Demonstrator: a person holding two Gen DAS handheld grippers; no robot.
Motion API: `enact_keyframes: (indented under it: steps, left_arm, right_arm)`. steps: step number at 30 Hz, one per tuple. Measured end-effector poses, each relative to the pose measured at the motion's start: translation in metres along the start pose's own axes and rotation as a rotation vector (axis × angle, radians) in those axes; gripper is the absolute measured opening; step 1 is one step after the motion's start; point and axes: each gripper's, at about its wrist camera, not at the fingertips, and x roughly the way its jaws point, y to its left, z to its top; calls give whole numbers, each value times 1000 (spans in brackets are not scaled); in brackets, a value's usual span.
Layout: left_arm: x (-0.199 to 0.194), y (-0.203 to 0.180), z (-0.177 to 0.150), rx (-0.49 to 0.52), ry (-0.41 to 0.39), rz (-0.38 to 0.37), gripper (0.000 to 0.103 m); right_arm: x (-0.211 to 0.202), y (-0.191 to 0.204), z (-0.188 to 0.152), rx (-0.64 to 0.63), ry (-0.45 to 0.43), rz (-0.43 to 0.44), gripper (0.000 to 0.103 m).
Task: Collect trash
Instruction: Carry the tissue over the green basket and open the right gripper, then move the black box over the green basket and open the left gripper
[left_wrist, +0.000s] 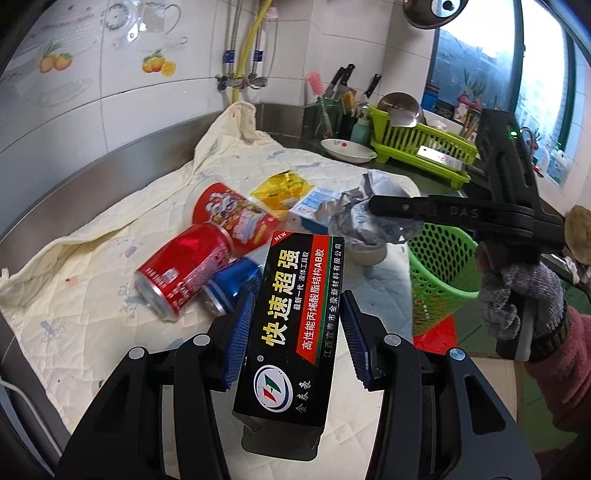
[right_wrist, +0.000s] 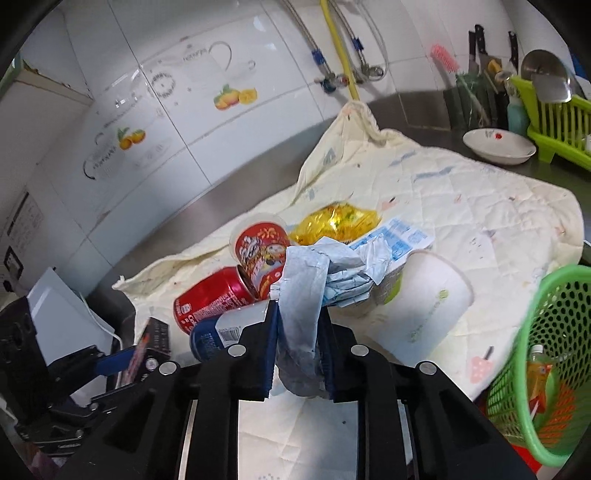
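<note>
A: A steel kitchen counter under white tiles carries a quilted cloth (right_wrist: 461, 206) where the trash lies. What does each gripper hold?

B: The left gripper (left_wrist: 297, 328) is clamped on a black glue box (left_wrist: 295, 325), lifted clear of the cloth. The right gripper (right_wrist: 297, 343) pinches a crumpled blue-white wrapper (right_wrist: 314, 280) between its pads.

A: And around them?

B: Just past the box lie a red can (left_wrist: 184, 269) and a blue can (left_wrist: 231, 288), touching, with a red snack cup (left_wrist: 229, 214) on its side behind. A yellow wrapper (left_wrist: 282, 190) and a blue-white packet (right_wrist: 399, 240) sit further back. A white paper cup (right_wrist: 424, 306) lies tipped just beside the held wrapper.

A: Edges?

B: The green basket (right_wrist: 554, 362) stands off the cloth's right edge. Bare cloth stretches right toward a white bowl (right_wrist: 498, 147) and a green dish rack (left_wrist: 424, 144).

A: Differences between views?

B: Only the right wrist view looks into the basket, where a bottle (right_wrist: 537, 373) lies. The left wrist view shows the gloved right hand (left_wrist: 517, 299).
</note>
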Motion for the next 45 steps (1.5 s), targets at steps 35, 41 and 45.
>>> enact_keyframes:
  steps: [35, 41, 45]
  left_arm:
    - [117, -194, 80, 220, 69, -256, 47]
    - [145, -225, 89, 244, 100, -299, 47]
    - [163, -242, 90, 253, 128, -316, 48]
  right_arm:
    - [-130, -251, -64, 193, 18, -529, 43]
    - [-142, -258, -65, 192, -2, -548, 53]
    - [-157, -257, -66, 191, -26, -553, 58]
